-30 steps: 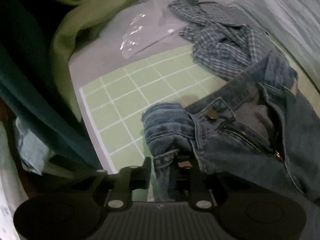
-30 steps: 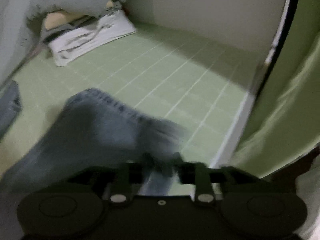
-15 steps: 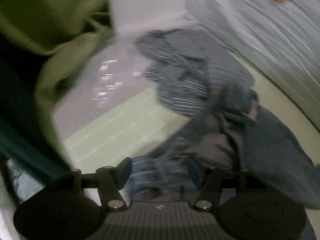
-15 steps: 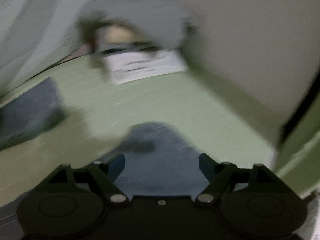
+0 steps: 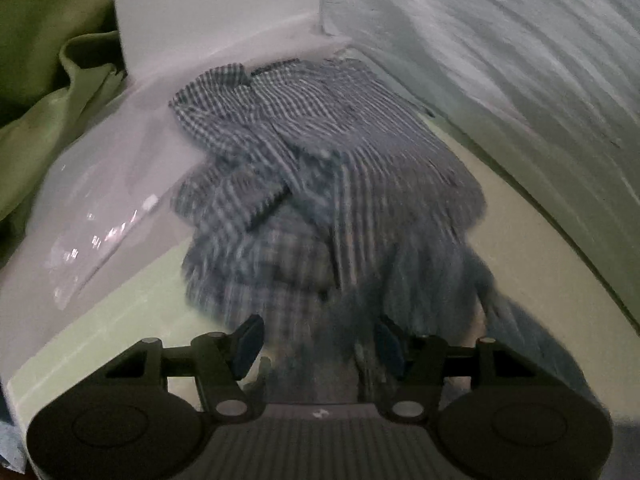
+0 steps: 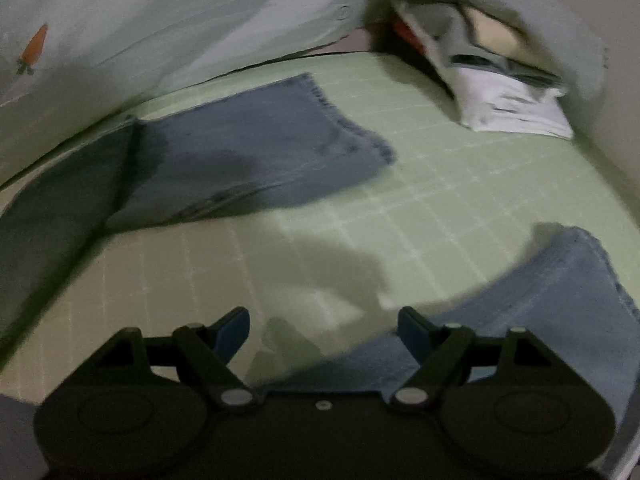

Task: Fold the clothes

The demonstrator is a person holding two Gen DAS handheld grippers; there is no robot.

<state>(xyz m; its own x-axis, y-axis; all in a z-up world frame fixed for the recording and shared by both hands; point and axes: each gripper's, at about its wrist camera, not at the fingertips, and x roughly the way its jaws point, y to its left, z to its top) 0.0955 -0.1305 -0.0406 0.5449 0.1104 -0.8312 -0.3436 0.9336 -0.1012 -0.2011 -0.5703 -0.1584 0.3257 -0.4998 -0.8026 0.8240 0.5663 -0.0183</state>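
- Step in hand (judged): the jeans (image 6: 256,152) lie spread on the green gridded mat (image 6: 460,208), and neither gripper has hold of them; this reads as the pause between laying them out and taking a fresh grip for a fold.
- Left gripper (image 5: 316,346): jaws about half apart and closing slightly. Blurred denim lies beneath and between them, but the pads do not visibly press on it.
- Right gripper (image 6: 324,330): jaws wide apart, with only bare mat and shadow between them. The near leg of the jeans (image 6: 560,296) passes under the right-hand jaw and runs out toward 2 o'clock.
- Jeans, right wrist view: the far leg stretches from 9 o'clock to the centre, its frayed hem toward 1 o'clock. The two legs are well apart, with bare mat between.
- Checked shirt (image 5: 320,168), left wrist view: crumpled at the centre toward 12 o'clock, just beyond the denim and touching it; not yet folded.
- Folded stack (image 6: 516,108): at 1 o'clock in the right wrist view, well apart from the jeans.
- Next move (judged): each gripper needs a hem or waistband edge, so that one leg can be brought over the other; the blurred denim under the left jaws makes the exact edge hard to place.
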